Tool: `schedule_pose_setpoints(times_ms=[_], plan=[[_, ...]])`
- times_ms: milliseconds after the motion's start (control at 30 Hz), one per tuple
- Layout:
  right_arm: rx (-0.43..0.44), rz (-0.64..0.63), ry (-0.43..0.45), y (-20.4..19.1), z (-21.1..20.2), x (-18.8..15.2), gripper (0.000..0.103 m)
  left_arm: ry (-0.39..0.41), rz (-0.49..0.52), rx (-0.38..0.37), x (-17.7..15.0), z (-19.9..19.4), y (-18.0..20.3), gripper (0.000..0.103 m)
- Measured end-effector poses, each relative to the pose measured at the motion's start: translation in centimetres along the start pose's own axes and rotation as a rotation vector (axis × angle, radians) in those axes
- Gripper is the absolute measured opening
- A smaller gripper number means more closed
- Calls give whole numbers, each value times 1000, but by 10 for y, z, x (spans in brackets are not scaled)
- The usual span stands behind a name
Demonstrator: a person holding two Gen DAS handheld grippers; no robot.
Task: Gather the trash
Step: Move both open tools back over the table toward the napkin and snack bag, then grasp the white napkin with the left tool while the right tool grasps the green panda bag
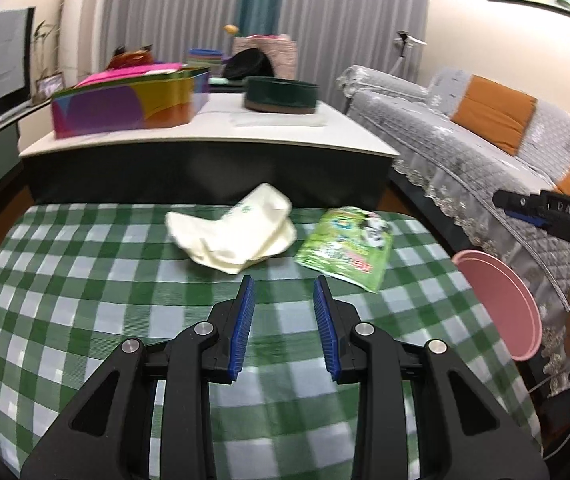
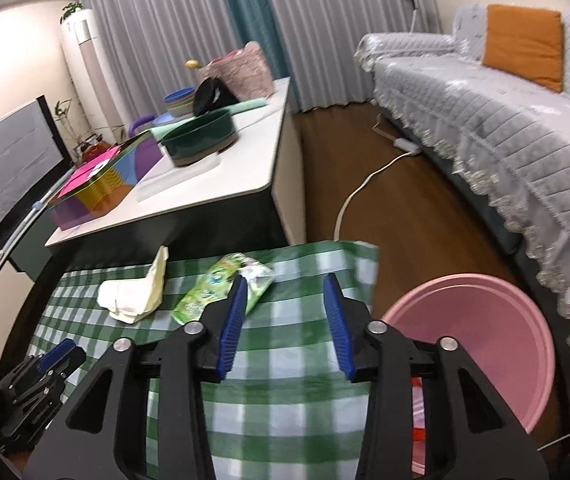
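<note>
A crumpled cream wrapper (image 1: 231, 236) and a green snack packet (image 1: 345, 248) lie at the far edge of the green checked tablecloth (image 1: 85, 300). My left gripper (image 1: 283, 284) is open and empty, just short of them. My right gripper (image 2: 285, 284) is open and empty above the cloth, its left finger over the green packet (image 2: 213, 292). The cream wrapper (image 2: 137, 296) lies to its left. A pink bin (image 2: 497, 344) stands on the floor to the right of the table, with something red inside. It also shows in the left wrist view (image 1: 501, 304).
A white low table (image 1: 213, 136) behind holds a colourful tin box (image 1: 129, 104) and a dark green round tin (image 1: 281, 94). A grey-covered sofa (image 2: 505, 120) runs along the right. A white cable (image 2: 365, 184) lies on the wooden floor. The left gripper (image 2: 41, 376) shows at lower left.
</note>
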State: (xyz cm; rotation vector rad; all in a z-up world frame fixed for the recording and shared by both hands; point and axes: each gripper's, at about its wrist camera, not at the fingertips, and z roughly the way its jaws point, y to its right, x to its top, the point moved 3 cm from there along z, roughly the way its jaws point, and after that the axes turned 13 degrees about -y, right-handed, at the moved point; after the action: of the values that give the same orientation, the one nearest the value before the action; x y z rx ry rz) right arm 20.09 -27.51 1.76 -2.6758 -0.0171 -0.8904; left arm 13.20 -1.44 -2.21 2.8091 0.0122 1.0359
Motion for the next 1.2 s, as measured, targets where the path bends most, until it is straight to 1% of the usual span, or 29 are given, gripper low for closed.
schedule_pose_setpoints(times_ms=[100,333,400,500,533,567,633,733,800,867,967,1067,1100,1133,1167,1200], plan=[[32,8,-17,-7,20,3,37,-5,-37,9,3,8,-17,31],[131,96,-90,-7,76,2,37,-21,-87,34,15,29,-40,31],[144,120,-109,-6,89,-1,37,-26,-89,48,20,36,-45,31],[160,160,-134,-2,107,-1,39,-34,-105,50,28,45,-50,31],[164,167,-145,-2,114,0,39,-36,-112,50,30,47,-52,32],[167,170,-155,-2,118,0,39,-39,-124,51,32,51,-55,36],[174,179,-174,-2,127,1,39,-48,-149,50,37,58,-61,42],[184,182,-199,-4,139,1,39,-64,-189,50,41,70,-70,44],[196,187,-215,-4,144,0,39,-75,-217,44,43,77,-76,45],[199,186,-212,-6,145,2,40,-85,-241,35,47,84,-80,45],[227,186,-222,-10,149,4,40,-108,-245,19,52,95,-80,45],[237,176,-223,-14,151,4,40,-123,-243,5,54,102,-77,45],[239,174,-223,-15,152,4,38,-130,-244,2,54,105,-76,44],[247,171,-226,-18,153,4,34,-139,-246,-3,54,108,-75,44],[251,164,-226,-20,153,4,25,-145,-247,-8,54,110,-75,43],[254,155,-225,-21,152,4,21,-149,-247,-12,54,112,-74,42]])
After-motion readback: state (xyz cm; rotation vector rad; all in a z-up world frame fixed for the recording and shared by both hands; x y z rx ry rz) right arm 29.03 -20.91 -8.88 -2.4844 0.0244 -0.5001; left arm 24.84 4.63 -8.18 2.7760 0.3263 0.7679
